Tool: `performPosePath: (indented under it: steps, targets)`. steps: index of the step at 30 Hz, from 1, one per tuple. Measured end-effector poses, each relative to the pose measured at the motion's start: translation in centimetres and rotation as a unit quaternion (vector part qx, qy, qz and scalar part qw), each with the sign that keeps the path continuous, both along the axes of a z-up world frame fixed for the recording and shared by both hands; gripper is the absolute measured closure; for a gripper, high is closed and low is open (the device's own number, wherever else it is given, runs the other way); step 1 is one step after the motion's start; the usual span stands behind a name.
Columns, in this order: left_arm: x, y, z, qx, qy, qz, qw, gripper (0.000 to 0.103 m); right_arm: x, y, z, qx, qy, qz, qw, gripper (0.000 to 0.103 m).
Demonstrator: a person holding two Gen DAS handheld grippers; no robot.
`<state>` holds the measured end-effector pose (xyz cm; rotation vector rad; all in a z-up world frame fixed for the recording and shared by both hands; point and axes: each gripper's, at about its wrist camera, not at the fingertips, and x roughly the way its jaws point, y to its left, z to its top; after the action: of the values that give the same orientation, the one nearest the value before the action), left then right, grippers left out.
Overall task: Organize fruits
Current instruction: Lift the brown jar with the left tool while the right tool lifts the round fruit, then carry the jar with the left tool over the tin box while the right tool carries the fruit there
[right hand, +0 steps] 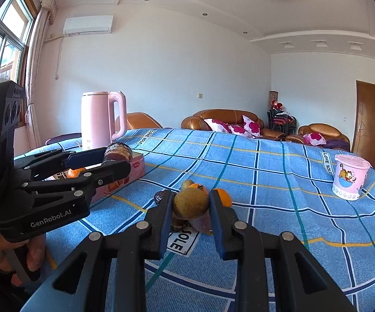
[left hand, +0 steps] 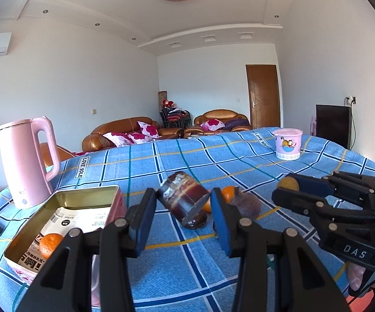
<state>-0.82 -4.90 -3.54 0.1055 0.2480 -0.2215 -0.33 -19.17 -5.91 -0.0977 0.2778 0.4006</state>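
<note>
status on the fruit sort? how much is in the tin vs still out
Done: one orange lies in the open tin. In hand: the left gripper is shut on a dark jar-like item, held off the cloth; the right gripper is shut on a yellow-brown fruit. Left: a small heap on the blue checked cloth, including another orange and a dark purplish fruit.

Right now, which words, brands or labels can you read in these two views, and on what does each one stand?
"LOVE SOLE": white tag on the blue checked cloth
"DAS": label on the right gripper
"GenRobot.AI": body of the left gripper
Print on the paper in the tin box: too blurred.
Mark on the pink kettle: too small.
</note>
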Motion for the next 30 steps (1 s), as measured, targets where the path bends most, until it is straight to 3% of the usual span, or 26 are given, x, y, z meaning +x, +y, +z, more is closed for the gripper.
performPosePath:
  steps: [14,30]
  targets:
    - [-0.9,0.7,0.4,-0.017,-0.030,0.010,0.9994,0.058,-0.7,-0.4,0.2,0.014,-0.020,0.003,1.000,0.073]
    - [-1.1,1.1,0.5,-0.018,-0.023,0.022,0.9993,0.058,-0.2,0.1,0.7,0.004,-0.007,-0.008,1.000,0.073]
